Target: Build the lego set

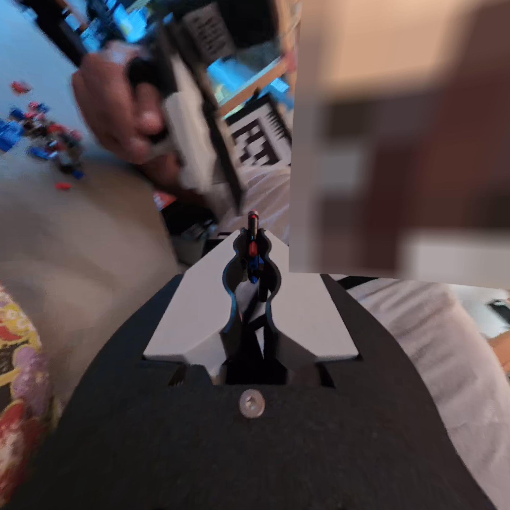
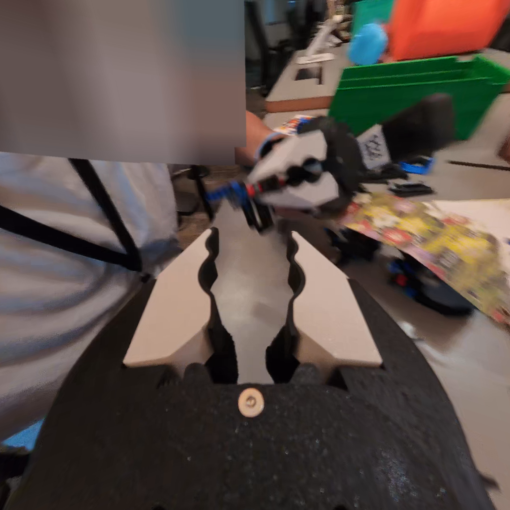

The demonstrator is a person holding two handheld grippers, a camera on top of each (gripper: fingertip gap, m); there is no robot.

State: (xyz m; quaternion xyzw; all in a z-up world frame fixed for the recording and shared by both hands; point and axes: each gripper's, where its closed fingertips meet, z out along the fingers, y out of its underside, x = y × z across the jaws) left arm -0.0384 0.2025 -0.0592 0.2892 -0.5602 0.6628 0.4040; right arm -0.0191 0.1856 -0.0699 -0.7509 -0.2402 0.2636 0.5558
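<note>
My left gripper (image 1: pixel 252 234) is shut on a small Lego assembly (image 1: pixel 253 249) of black, red and blue parts, seen edge-on between its grey fingers. In the right wrist view the same left gripper (image 2: pixel 255 187) holds the assembly (image 2: pixel 237 193) in the air, its blue and black parts sticking out to the left. My right gripper (image 2: pixel 252 234) is open and empty, just below that assembly, over the grey table (image 2: pixel 251 289). In the left wrist view the right gripper's body (image 1: pixel 190 132) shows blurred, held by a hand (image 1: pixel 118 116).
Loose blue, red and black Lego pieces (image 1: pixel 41 132) lie on the table at the left. A colourful instruction booklet (image 2: pixel 430 242) lies at the right over more pieces (image 2: pixel 408 278). A green bin (image 2: pixel 419 91) and black parts (image 2: pixel 411 187) stand behind. The person's body is close at the left. Both grippers' tips are close together, under 4 cm apart.
</note>
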